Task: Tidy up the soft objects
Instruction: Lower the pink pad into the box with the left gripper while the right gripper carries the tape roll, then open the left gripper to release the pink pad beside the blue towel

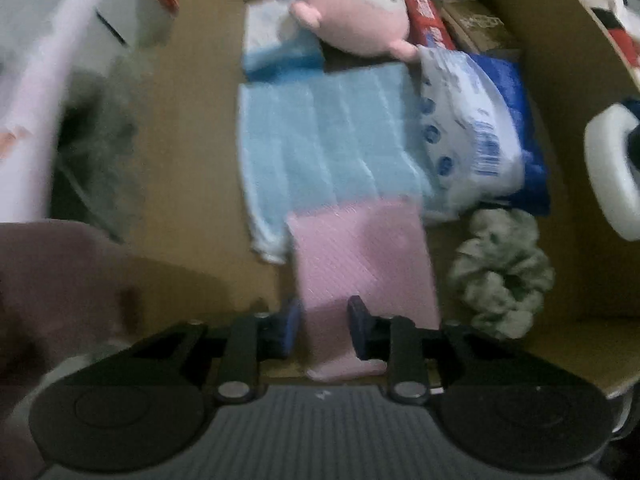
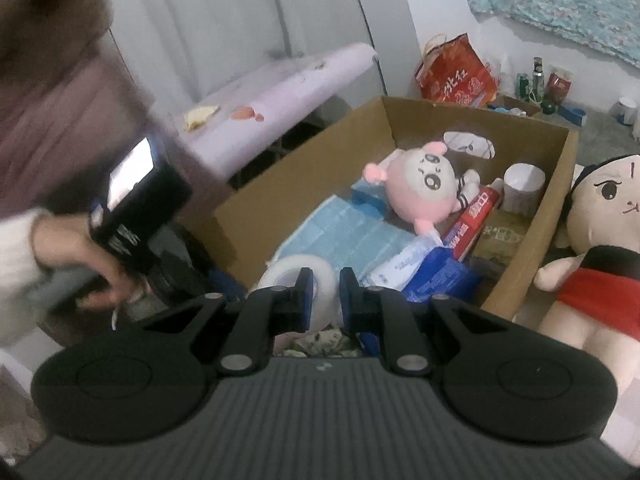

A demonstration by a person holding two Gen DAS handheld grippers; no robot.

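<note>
Judging by the cardboard box already holding a blue cloth and pink plush, the left gripper pinches a pink cloth over it, while the right gripper is closed and empty beside the big doll still outside.

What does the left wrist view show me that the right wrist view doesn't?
Only the left wrist view: a pink cloth between the left hand-held gripper's fingers, over the box floor, with a grey scrunchie beside it.

Only the right wrist view: the big doll in a red top outside the cardboard box, a red gift bag behind it, and a hand holding the other gripper.

Both: the pink round plush, blue cloth, red toothpaste box and blue wipes pack.
</note>
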